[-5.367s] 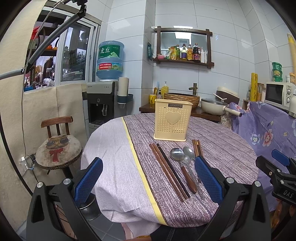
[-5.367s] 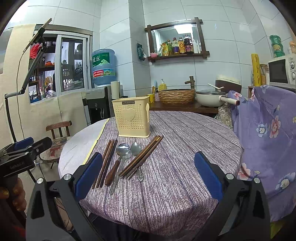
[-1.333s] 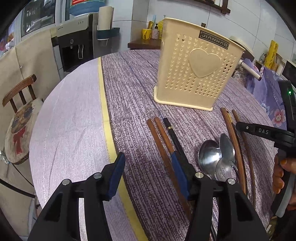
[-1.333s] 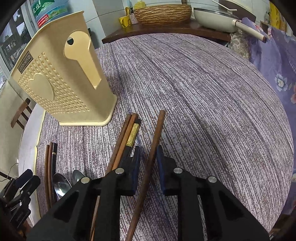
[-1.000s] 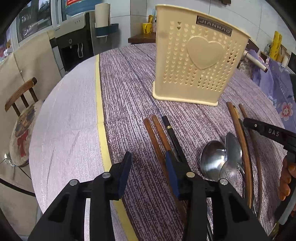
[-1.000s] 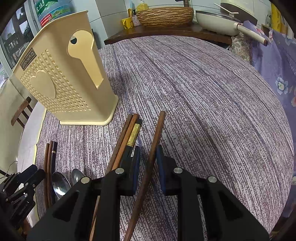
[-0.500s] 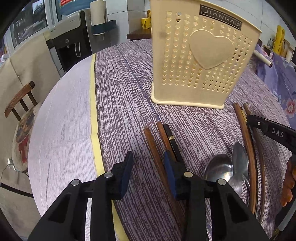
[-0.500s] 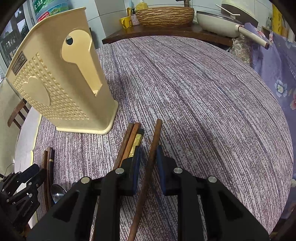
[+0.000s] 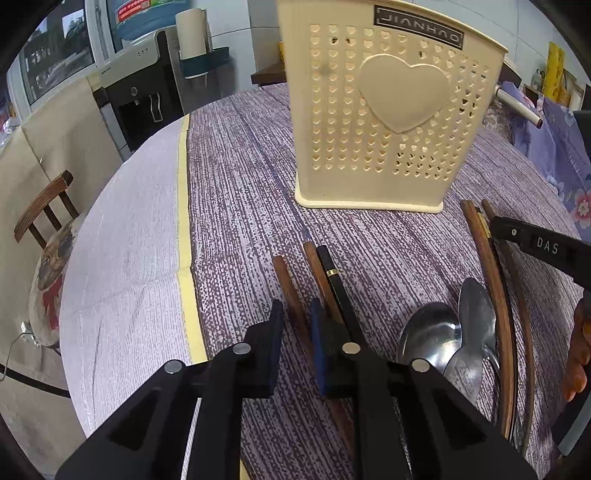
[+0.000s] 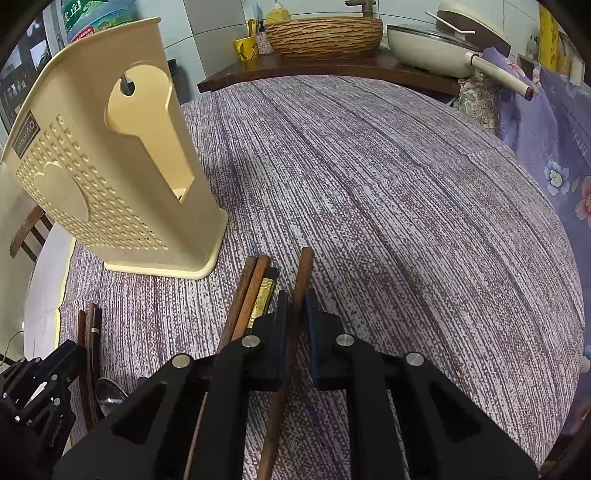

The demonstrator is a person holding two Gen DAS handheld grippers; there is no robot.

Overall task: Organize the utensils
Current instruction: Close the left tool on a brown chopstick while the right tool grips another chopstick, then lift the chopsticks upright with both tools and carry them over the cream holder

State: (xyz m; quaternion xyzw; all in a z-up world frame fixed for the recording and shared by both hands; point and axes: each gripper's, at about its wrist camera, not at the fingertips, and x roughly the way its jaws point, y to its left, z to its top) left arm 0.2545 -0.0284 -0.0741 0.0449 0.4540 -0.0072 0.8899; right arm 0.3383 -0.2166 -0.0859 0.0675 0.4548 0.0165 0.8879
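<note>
Right wrist view is showing the right gripper (image 10: 294, 325) pinching one brown chopstick (image 10: 300, 280) while the left gripper (image 9: 295, 328) is straddling another chopstick (image 9: 290, 291) with a narrow gap, so lifting both into the cream holder (image 10: 110, 177) is likely coming next.

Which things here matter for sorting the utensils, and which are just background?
Job: brown wooden chopsticks, black gold-banded chopstick, steel spoons, cream perforated plastic holder.
Background: woven basket, cream pan, wooden chair.
</note>
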